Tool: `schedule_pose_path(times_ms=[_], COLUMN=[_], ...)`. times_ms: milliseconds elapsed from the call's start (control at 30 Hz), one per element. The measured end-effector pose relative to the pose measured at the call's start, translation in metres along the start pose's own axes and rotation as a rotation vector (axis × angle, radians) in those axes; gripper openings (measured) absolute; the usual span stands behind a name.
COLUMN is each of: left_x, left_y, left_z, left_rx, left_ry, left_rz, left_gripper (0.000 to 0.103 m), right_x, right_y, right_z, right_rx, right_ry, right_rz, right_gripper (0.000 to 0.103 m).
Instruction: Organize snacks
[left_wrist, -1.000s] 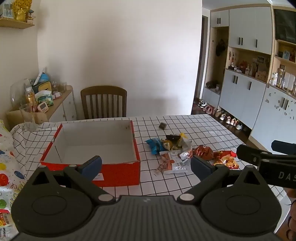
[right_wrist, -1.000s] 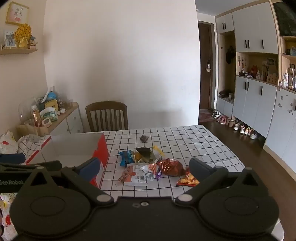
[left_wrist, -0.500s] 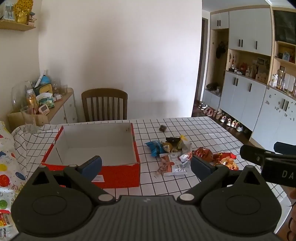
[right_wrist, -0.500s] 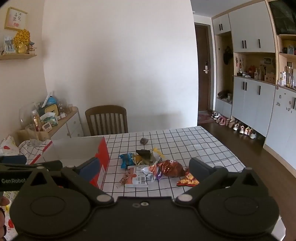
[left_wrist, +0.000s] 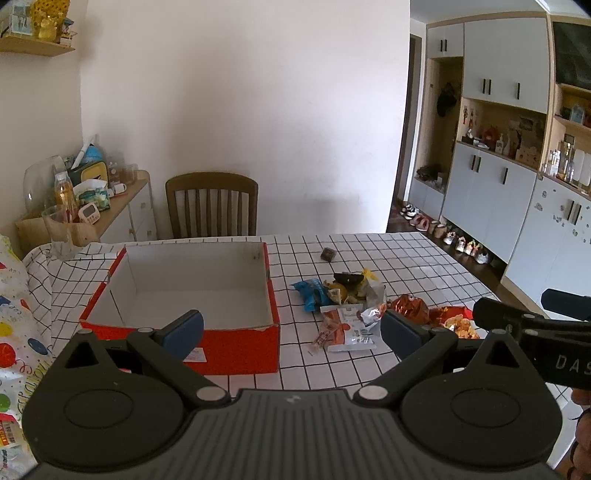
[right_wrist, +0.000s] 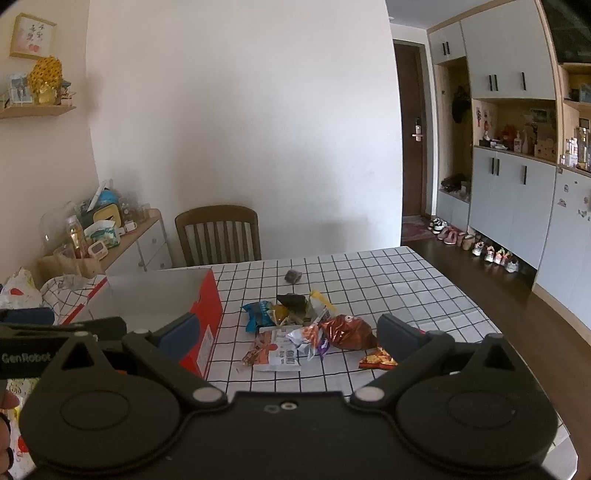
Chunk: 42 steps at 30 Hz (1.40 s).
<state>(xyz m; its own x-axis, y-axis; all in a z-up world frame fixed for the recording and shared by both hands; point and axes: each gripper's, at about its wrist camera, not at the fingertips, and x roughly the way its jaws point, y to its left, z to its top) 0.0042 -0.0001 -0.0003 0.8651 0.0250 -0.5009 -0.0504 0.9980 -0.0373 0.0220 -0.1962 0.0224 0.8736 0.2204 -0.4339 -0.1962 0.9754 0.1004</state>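
left wrist view: both tools spread apart above checkered table (left_wrist: 388, 258) bearing red box (left_wrist: 236, 343).

This is looking like a lived-in home — a dining room opening onto an entry hall. A checked cloth is covering the table (left_wrist: 388, 258), and a wooden chair (left_wrist: 211, 205) is standing at its far side. Shoes (right_wrist: 476, 243) are lining the floor under tall cabinets (right_wrist: 509, 192) by the front door (right_wrist: 412, 147) — a cluttered sideboard (left_wrist: 122, 206) and a wall shelf (right_wrist: 37, 107) of keepsakes are filling the left.
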Motion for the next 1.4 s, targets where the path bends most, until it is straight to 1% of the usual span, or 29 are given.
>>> schedule_pose_path(times_ms=[233, 333, 433, 633, 967, 1400], left_x=[0.007, 0.01, 0.014, 0.016, 0.021, 0.035], left_y=[-0.002, -0.005, -0.007, -0.01, -0.013, -0.024], left_z=[-0.002, -0.004, -0.005, -0.005, -0.008, -0.012], left_rx=[-0.021, -0.022, -0.037, -0.038, -0.058, -0.043], left_ry=[-0.016, -0.017, -0.014, -0.031, -0.016, -0.015], left_rz=[0.025, 0.049, 0.047, 0.056, 0.075, 0.094], left_gripper=[0.103, 0.103, 0.103, 0.103, 0.103, 0.103], right_x=[0.002, 0.005, 0.009, 0.017, 0.022, 0.029], right_y=[-0.002, -0.004, -0.006, -0.011, -0.019, -0.03], right_z=[0.0, -0.001, -0.004, -0.008, -0.011, -0.021], right_rx=[-0.024, -0.03, -0.035, -0.042, -0.043, -0.043], right_ry=[-0.024, -0.026, -0.029, -0.012, 0.002, 0.015], right_rz=[-0.002, 0.0, 0.002, 0.018, 0.037, 0.041], right_gripper=[0.101, 0.101, 0.101, 0.099, 0.098, 0.099])
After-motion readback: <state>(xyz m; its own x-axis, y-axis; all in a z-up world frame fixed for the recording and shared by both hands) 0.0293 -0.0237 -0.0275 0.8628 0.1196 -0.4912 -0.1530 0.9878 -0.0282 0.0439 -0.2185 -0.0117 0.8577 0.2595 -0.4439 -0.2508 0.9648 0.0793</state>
